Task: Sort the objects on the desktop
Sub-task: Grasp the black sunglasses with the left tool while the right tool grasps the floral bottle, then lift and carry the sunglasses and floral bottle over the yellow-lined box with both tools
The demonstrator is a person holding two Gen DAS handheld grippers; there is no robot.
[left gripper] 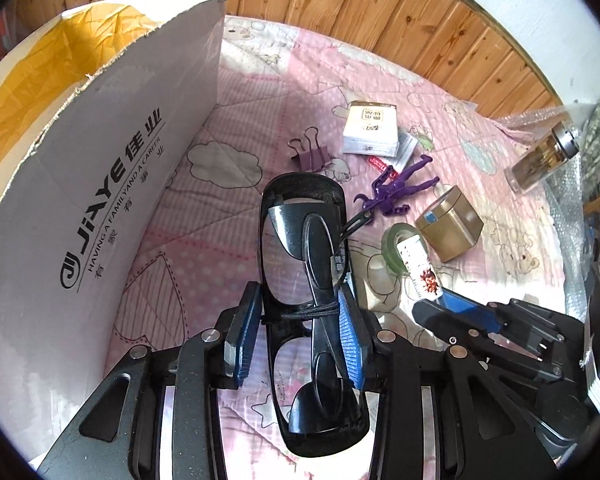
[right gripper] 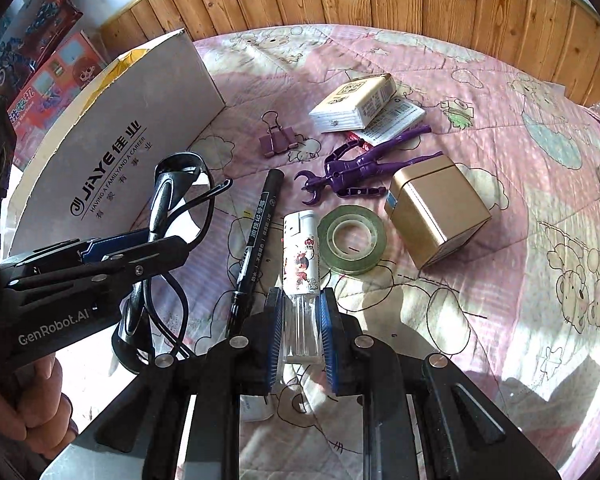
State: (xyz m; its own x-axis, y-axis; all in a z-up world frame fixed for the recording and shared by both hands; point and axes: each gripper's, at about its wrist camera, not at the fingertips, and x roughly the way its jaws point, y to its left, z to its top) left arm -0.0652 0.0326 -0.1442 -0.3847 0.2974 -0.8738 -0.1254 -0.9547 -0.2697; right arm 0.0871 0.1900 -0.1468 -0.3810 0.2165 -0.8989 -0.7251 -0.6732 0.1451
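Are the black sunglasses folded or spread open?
Folded: the sunglasses have both temple arms crossed behind the lenses, clamped in the left gripper.

Glossy black plastic sunglasses (left gripper: 312, 264), quilted cloth cover (right gripper: 480, 92), matt cardboard box (left gripper: 100, 184)

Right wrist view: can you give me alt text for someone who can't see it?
The right gripper is shut on a small clear bottle with a cartoon label above a pink quilt. Beside it lie a black marker, a tape roll and a gold box; at left the left gripper holds black glasses near a white carton.
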